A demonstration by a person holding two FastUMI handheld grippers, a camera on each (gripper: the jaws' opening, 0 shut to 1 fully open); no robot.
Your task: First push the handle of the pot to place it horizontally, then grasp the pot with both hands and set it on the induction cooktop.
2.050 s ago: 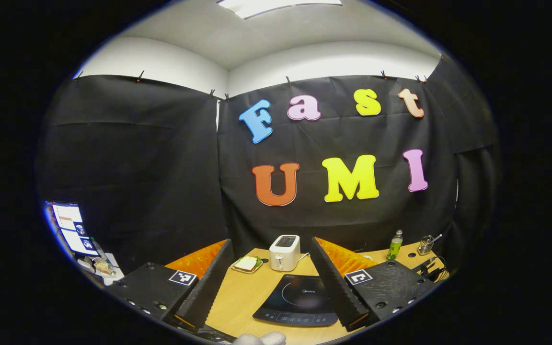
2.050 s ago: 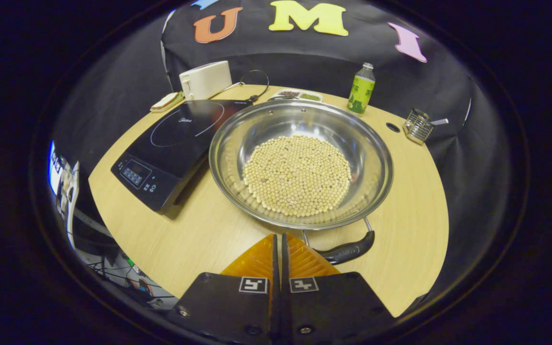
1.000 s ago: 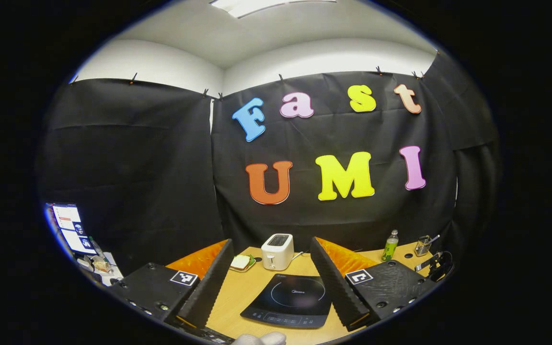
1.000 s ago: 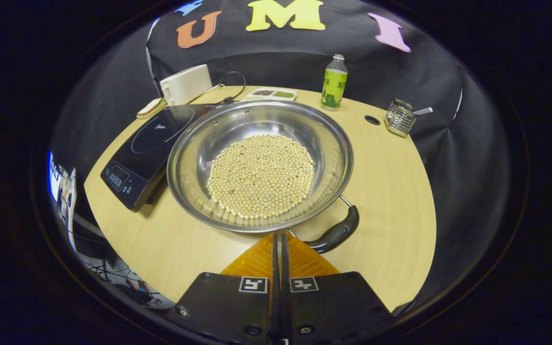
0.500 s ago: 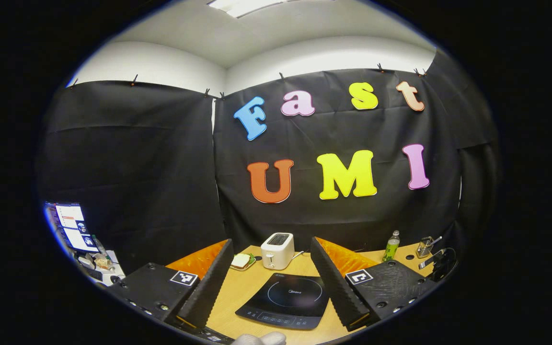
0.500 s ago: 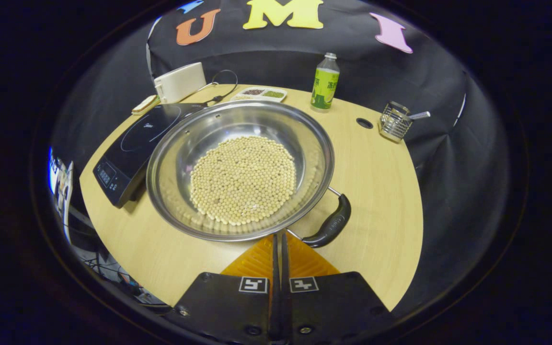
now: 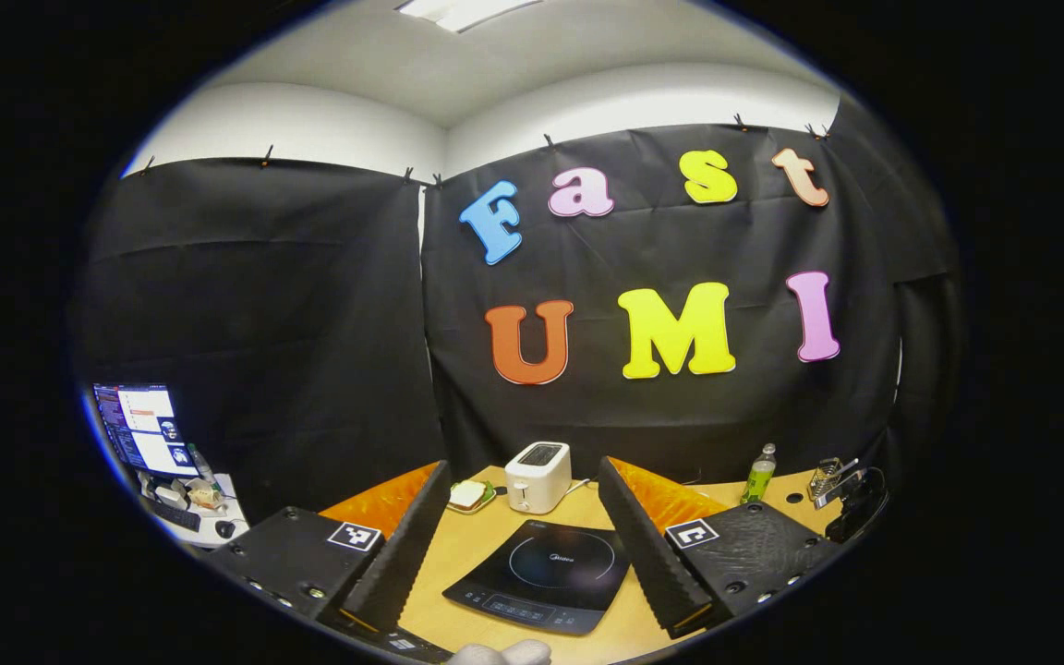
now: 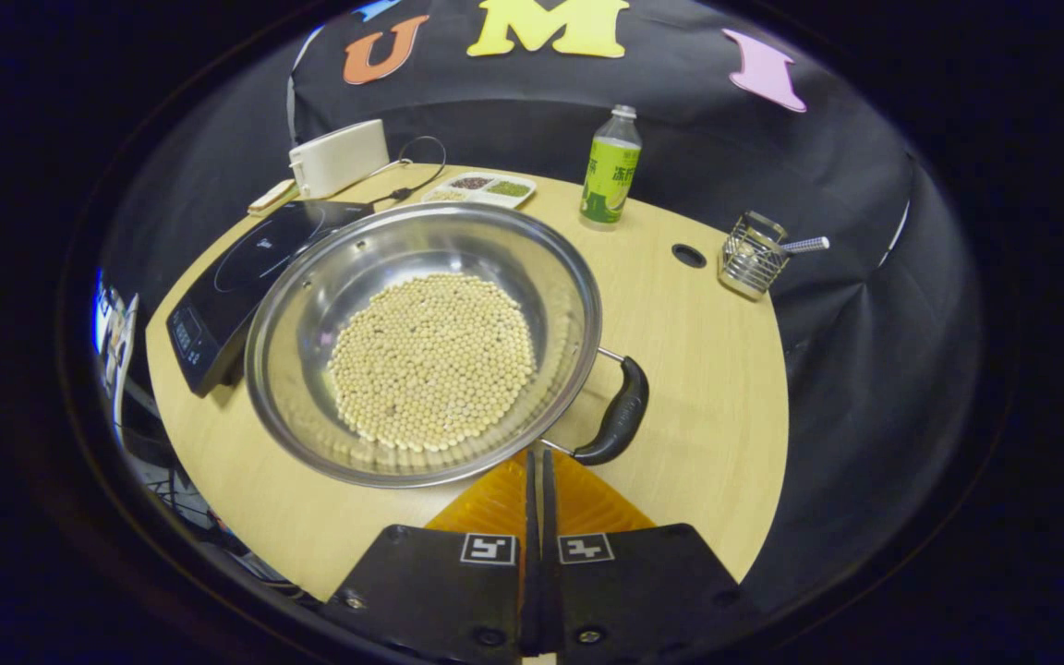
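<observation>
A: Since a second ago the pot (image 8: 426,342) is turning: its handle (image 8: 617,414) has swung from the near side round toward the pot's right. The right gripper (image 8: 537,480) is sitting with jaws closed on nothing, tips just beside the near end of the handle. Can't tell if they're touching it.

B: Left one?

A: The left gripper (image 7: 518,517) is hanging above the table (image 8: 707,369) with jaws wide open, nothing between them, looking at the induction cooktop (image 7: 546,574) below.

B: Where's the pot now?

A: It's sitting on the table, left rim right against the induction cooktop, possibly lapping its edge. Not on the glass yet.

B: How is it going to handle?

A: Thin steel, stiff, wide and shallow, with a layer of beans (image 8: 432,358) across the bottom. I'd guess moderately heavy. The loose beans are going to shift if it tilts. The rim is polished and looks slippery, so take the dark handle with one gripper. For the other, I can't make out a far handle; I'd go for the opposite rim.

B: Room to move?

A: Near edge of the table is close under the pot. Open wood to the right. Farther back, a green bottle (image 8: 610,168), wire holder (image 8: 749,254), snack tray (image 8: 481,187) and white toaster (image 8: 338,157) are standing well apart from the path onto the cooktop.
</observation>
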